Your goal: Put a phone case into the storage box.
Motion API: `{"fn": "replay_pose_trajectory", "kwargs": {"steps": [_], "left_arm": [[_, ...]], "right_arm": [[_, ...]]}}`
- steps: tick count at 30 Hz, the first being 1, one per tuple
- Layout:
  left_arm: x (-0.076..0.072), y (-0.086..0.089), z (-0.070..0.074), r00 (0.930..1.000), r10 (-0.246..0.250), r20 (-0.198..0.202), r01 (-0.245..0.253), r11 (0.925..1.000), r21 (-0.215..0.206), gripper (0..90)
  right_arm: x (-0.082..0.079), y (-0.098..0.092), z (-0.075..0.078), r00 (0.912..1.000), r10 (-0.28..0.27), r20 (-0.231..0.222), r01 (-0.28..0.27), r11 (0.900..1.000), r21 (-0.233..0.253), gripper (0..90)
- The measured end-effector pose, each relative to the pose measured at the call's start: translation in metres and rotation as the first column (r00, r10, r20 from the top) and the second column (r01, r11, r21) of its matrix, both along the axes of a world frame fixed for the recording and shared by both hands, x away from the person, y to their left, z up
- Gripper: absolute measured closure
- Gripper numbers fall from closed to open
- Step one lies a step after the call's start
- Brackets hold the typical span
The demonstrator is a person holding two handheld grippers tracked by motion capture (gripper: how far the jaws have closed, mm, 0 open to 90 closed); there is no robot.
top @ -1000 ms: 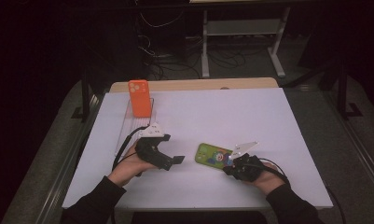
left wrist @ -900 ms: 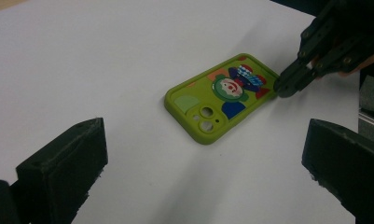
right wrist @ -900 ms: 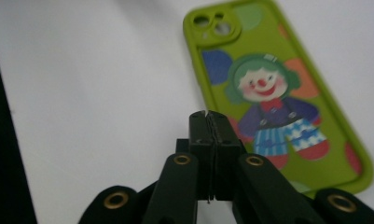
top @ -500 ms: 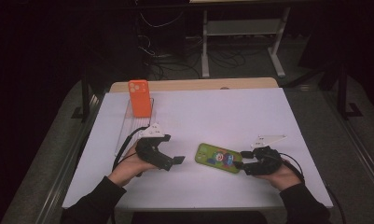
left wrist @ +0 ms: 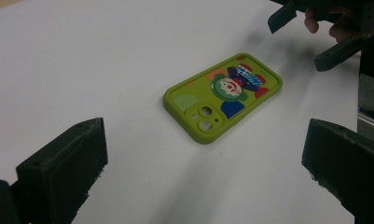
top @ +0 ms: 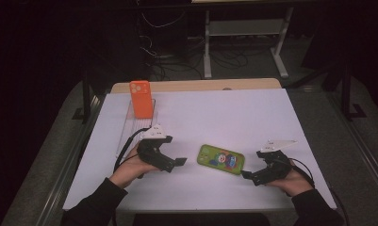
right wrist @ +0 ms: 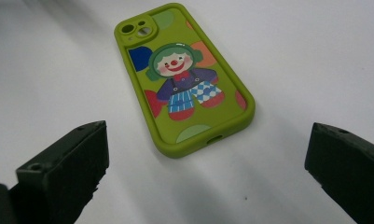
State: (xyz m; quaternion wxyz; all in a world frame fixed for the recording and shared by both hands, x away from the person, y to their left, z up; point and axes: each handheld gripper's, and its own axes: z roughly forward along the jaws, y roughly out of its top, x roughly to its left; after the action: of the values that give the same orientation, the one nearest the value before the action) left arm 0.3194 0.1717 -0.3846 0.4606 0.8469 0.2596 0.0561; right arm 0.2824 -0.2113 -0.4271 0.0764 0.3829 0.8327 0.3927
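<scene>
High view: the green phone case point(top: 221, 159) is seen lying flat on the white table point(top: 234, 113), between the two grippers. The left gripper point(top: 170, 162) is held just left of the case, its jaws spread wide and nothing gripped; no contact with the case is shown. The right gripper point(top: 252, 176) is held just right of the case, jaws likewise wide apart and empty, clear of it. An orange phone case point(top: 141, 99) is stood upright in a clear stand point(top: 130, 127), well beyond the green case, toward the far left.
</scene>
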Motion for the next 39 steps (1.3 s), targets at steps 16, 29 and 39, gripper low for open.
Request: {"fn": "replay_pose_trajectory", "kwargs": {"steps": [16, 29, 39], "left_arm": [[0.000, 0.000, 0.000, 1.0000, 0.000, 0.001, 0.000, 1.0000, -0.003, 0.0], [0.000, 0.000, 0.000, 1.0000, -0.002, -0.001, 0.002, 1.0000, -0.005, 0.0], [0.000, -0.001, -0.001, 1.0000, -0.005, -0.004, 0.005, 1.0000, -0.007, 0.0]], "right_arm": [[0.011, 0.005, 0.015, 0.9997, 0.025, -0.001, -0.025, 0.999, -0.019, 0.0], [0.040, 0.024, 0.030, 0.9939, 0.108, 0.018, -0.108, 0.994, -0.032, 0.0], [0.064, 0.053, 0.028, 0.9781, 0.208, -0.003, -0.208, 0.976, -0.059, 0.0]]}}
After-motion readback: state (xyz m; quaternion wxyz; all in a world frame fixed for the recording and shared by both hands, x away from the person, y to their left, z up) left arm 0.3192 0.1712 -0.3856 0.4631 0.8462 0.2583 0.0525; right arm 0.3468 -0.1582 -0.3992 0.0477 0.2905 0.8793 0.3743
